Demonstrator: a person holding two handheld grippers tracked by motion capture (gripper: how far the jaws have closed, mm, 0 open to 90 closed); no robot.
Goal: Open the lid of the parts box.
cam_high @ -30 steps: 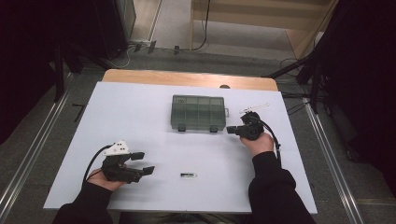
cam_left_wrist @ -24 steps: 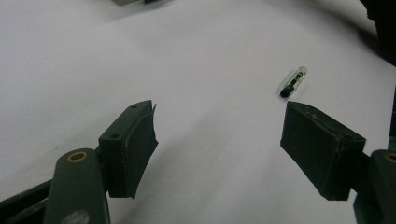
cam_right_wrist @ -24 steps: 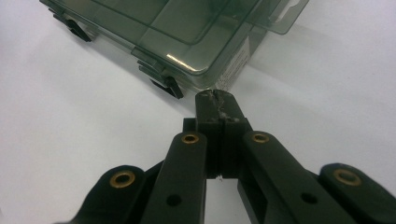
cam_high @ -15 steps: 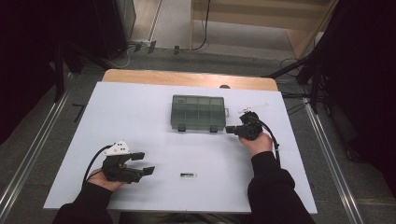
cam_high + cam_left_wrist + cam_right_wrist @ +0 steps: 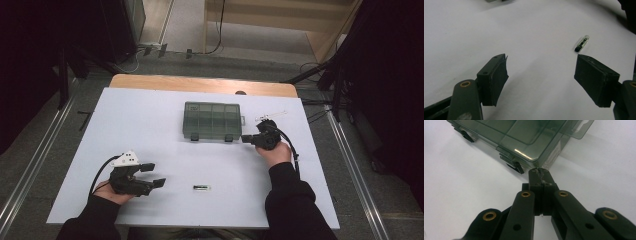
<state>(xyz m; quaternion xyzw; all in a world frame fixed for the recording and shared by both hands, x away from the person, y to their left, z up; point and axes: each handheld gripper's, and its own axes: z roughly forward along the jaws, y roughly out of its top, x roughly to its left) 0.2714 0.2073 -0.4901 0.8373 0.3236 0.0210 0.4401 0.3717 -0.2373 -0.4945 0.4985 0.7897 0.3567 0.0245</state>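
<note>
A smoky green compartment box (image 5: 212,121) lies shut at the middle back of the white table (image 5: 150,120). My right gripper (image 5: 245,139) is shut with nothing between its pads, and its tip sits at the box's front right corner. In the right gripper view that tip (image 5: 539,173) is beside a black latch (image 5: 515,167) of the box (image 5: 524,135); whether it touches I cannot tell. A small clear vial with a dark end (image 5: 201,188) lies near the front edge. My left gripper (image 5: 154,175) rests open at the front left, its jaws pointing toward the vial (image 5: 582,43), apart from it; the left gripper (image 5: 544,75) holds nothing.
A thin pale item (image 5: 272,116) lies right of the box, behind my right hand. A wooden strip (image 5: 200,84) runs along the table's far edge. Metal floor rails (image 5: 350,165) flank the table, and dark curtains hang on both sides.
</note>
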